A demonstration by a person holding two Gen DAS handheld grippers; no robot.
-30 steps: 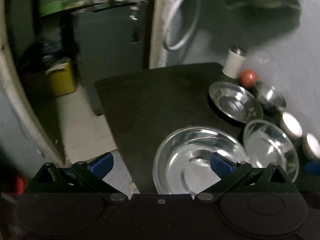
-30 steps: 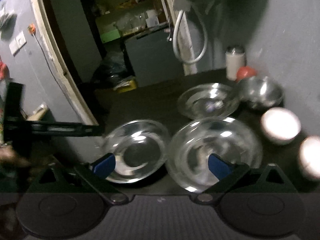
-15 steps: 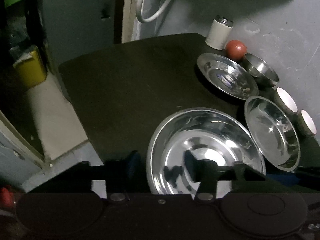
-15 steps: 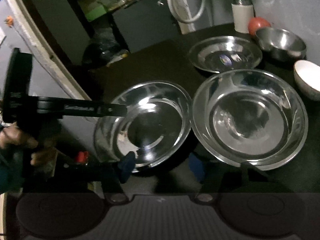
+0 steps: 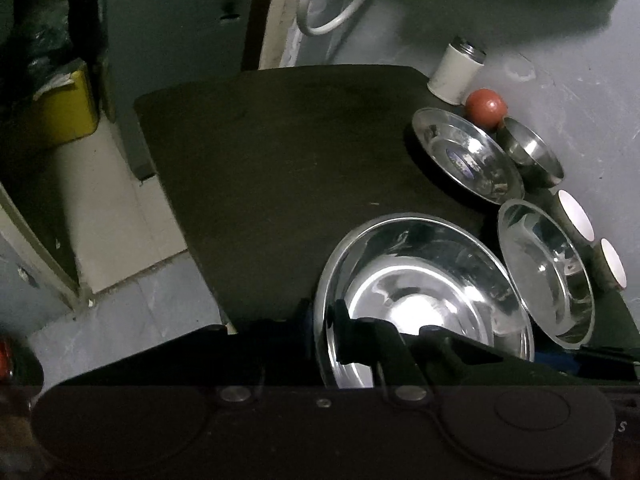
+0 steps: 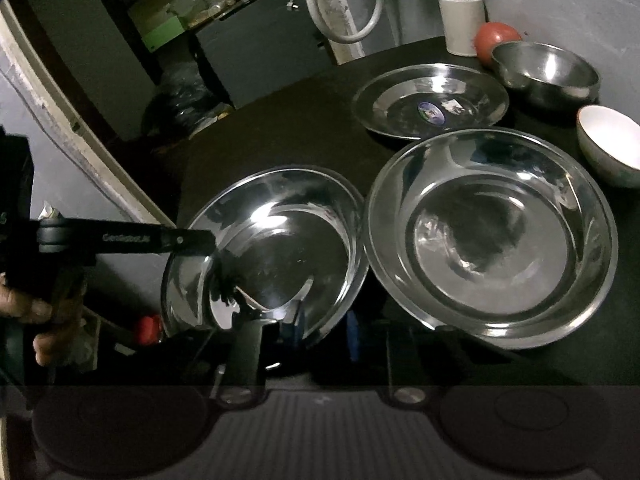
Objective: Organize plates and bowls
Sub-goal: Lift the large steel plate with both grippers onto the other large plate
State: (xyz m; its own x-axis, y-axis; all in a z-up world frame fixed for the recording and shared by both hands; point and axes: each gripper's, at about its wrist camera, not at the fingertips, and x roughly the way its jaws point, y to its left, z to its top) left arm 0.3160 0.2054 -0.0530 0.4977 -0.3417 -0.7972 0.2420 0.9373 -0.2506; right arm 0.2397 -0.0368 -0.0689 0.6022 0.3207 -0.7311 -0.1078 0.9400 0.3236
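Two steel dishes are seen side by side at the near edge of the dark table (image 5: 280, 152), their rims almost touching. The left gripper (image 5: 322, 322) is closed on the near left rim of the left steel dish (image 5: 424, 292): one finger is inside the dish and the other outside, with the thin rim pinched between them. In the right wrist view the same gripper is seen from the side, reaching in from the left, with a hand (image 6: 36, 312) behind it. The right gripper (image 6: 324, 330) is placed at the near right rim of the same dish (image 6: 272, 248), and its jaws are closing; the rim stands between the blue pads, but whether they press on it already cannot be told in the dim light. The larger steel dish (image 6: 492, 236) lies free to the right. Behind it a flat steel plate (image 6: 430, 100) with a sticker is found, then a small steel bowl (image 6: 546, 74), a white bowl (image 6: 610, 144), a red ball (image 6: 494, 38) and a white canister (image 6: 460, 20) near the wall.
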